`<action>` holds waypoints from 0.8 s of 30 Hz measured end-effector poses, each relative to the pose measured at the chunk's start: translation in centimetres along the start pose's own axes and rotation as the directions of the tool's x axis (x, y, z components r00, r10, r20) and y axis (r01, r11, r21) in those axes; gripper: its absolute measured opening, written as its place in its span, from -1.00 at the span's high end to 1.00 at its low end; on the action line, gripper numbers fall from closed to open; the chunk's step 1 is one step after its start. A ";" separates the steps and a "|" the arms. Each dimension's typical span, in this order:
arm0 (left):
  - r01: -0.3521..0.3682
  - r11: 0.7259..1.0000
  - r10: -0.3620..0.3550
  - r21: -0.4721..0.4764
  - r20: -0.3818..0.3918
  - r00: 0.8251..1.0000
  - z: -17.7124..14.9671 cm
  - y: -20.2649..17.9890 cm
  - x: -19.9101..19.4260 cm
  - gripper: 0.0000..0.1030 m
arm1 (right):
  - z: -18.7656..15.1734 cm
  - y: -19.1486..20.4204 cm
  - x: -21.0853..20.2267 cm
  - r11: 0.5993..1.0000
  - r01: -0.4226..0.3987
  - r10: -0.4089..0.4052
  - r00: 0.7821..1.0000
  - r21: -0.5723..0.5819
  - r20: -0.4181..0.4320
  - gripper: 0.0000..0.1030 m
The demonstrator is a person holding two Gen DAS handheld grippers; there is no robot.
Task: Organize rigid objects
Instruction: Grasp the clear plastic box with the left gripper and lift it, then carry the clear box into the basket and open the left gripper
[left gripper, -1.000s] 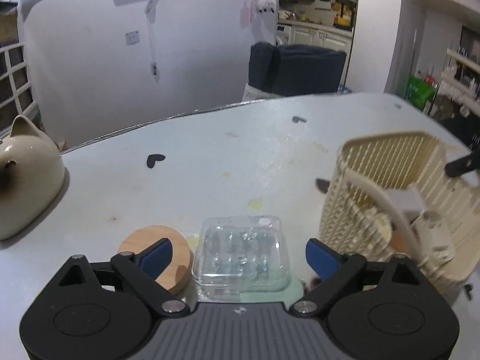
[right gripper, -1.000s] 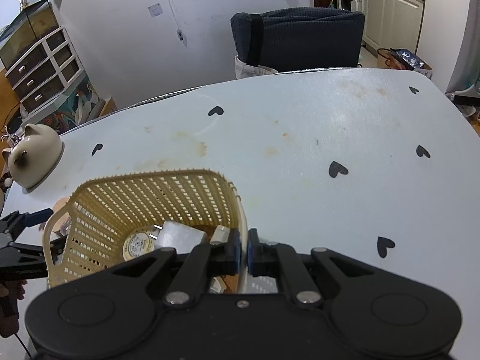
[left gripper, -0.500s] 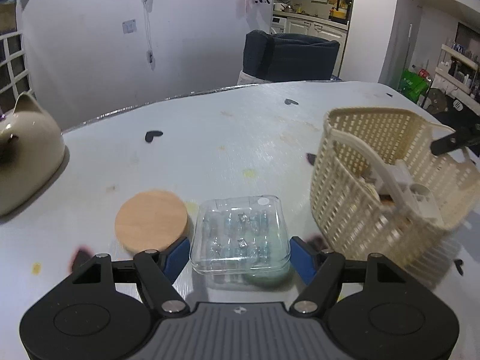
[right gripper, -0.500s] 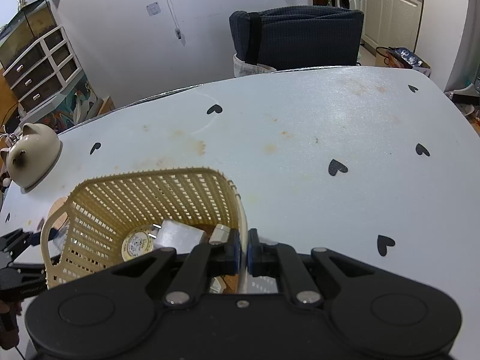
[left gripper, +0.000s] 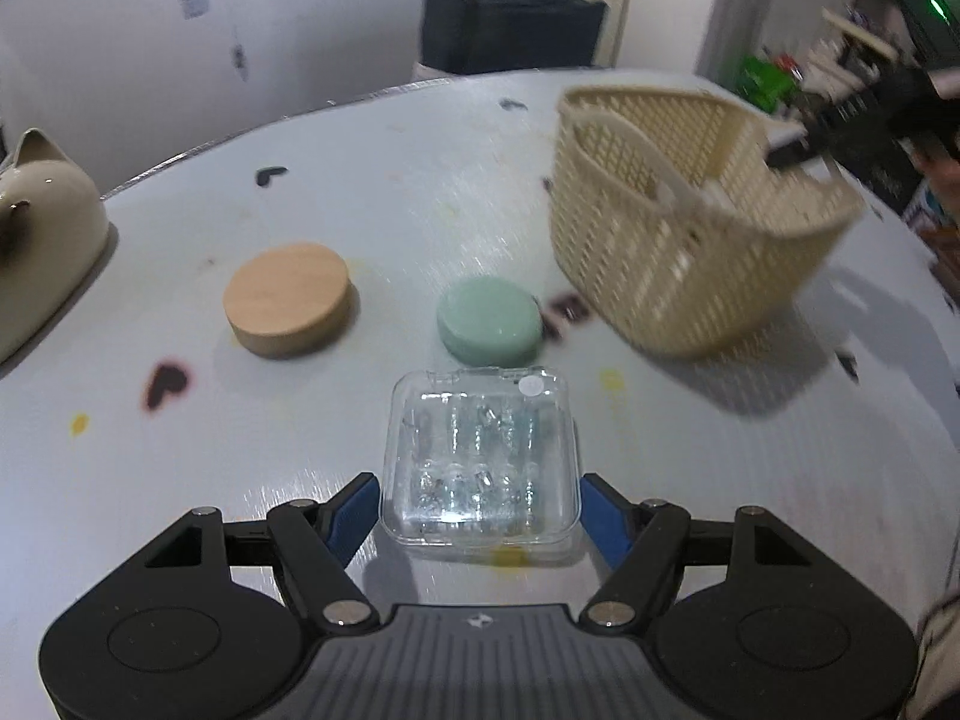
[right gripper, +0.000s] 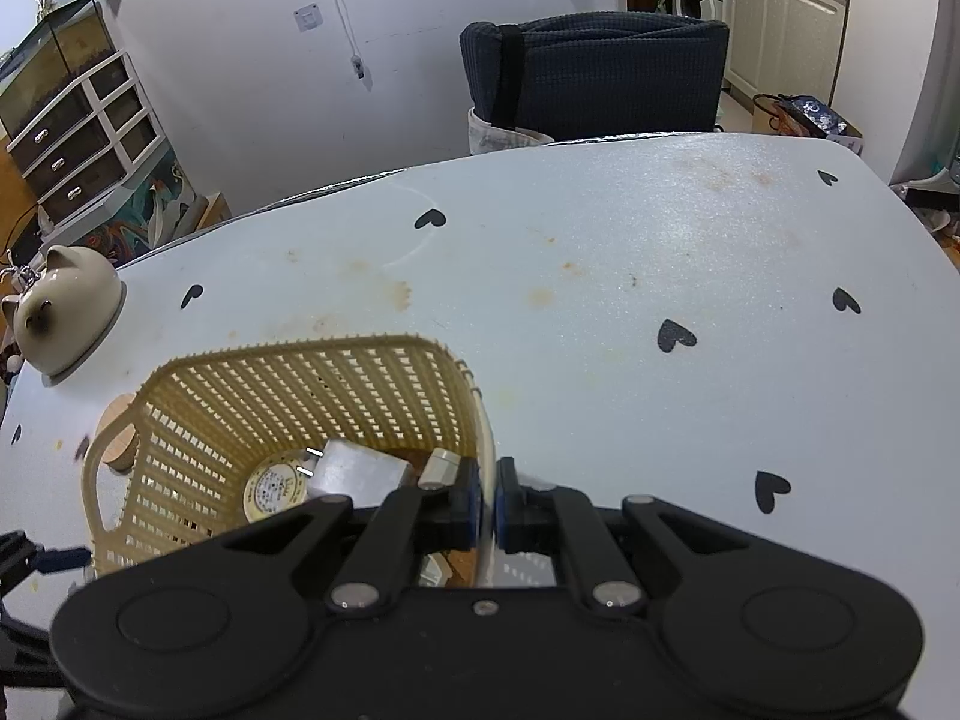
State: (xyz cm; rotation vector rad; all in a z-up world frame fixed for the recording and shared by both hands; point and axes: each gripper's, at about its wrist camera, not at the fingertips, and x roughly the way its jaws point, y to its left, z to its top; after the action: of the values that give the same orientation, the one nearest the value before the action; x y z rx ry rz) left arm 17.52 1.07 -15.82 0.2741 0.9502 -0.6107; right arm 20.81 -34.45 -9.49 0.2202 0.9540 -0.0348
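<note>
A clear plastic case point(left gripper: 480, 456) sits between the blue pads of my left gripper point(left gripper: 480, 504), which is shut on its two sides and holds it off the table. Beyond it lie a green round disc point(left gripper: 489, 327) and a wooden round disc point(left gripper: 287, 299). The cream lattice basket point(left gripper: 672, 252) stands to the right. In the right wrist view my right gripper point(right gripper: 487, 498) is shut on the near rim of the basket point(right gripper: 288, 396). Inside lie a grey plug block point(right gripper: 354, 474) and a round labelled tin point(right gripper: 273, 489).
A cream cat-shaped ceramic pot point(left gripper: 42, 240) stands at the table's left edge, also in the right wrist view point(right gripper: 63, 306). A dark blue chair point(right gripper: 594, 78) is behind the far edge. The white table point(right gripper: 660, 252) carries black heart marks and stains.
My left gripper closed on the clear case and drew it back toward me, uncovering the green disc that lay under it. The right gripper and the basket stayed put.
</note>
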 end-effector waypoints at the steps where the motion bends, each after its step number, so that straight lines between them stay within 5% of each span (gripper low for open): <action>1: 0.002 1.000 -0.002 0.010 -0.006 1.000 -0.2 -0.1 -0.1 -0.41 | 0.0 0.0 0.0 1.000 0.000 0.000 1.000 0.000 0.000 0.88; 7: -0.032 0.999 0.032 -0.028 0.011 0.999 0.3 -0.7 0.4 -0.65 | 0.0 0.2 0.1 1.000 0.003 -0.003 1.000 -0.005 -0.001 0.88; 18: -0.109 0.993 0.109 -0.046 -0.003 0.994 0.8 -2.1 1.9 -0.46 | 0.2 0.2 -0.2 1.000 0.000 0.000 1.000 -0.005 0.002 0.88; 24: -0.103 0.985 0.106 -0.140 0.019 0.994 0.5 -1.7 1.4 -0.45 | 0.5 -0.1 -1.1 1.000 -0.009 0.009 1.000 0.000 0.030 0.88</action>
State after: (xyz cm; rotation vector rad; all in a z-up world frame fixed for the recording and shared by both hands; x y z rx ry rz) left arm 17.49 -1.05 -16.62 0.1894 0.9418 -0.4486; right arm 20.58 -34.77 -8.29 0.2237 0.9231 -0.0300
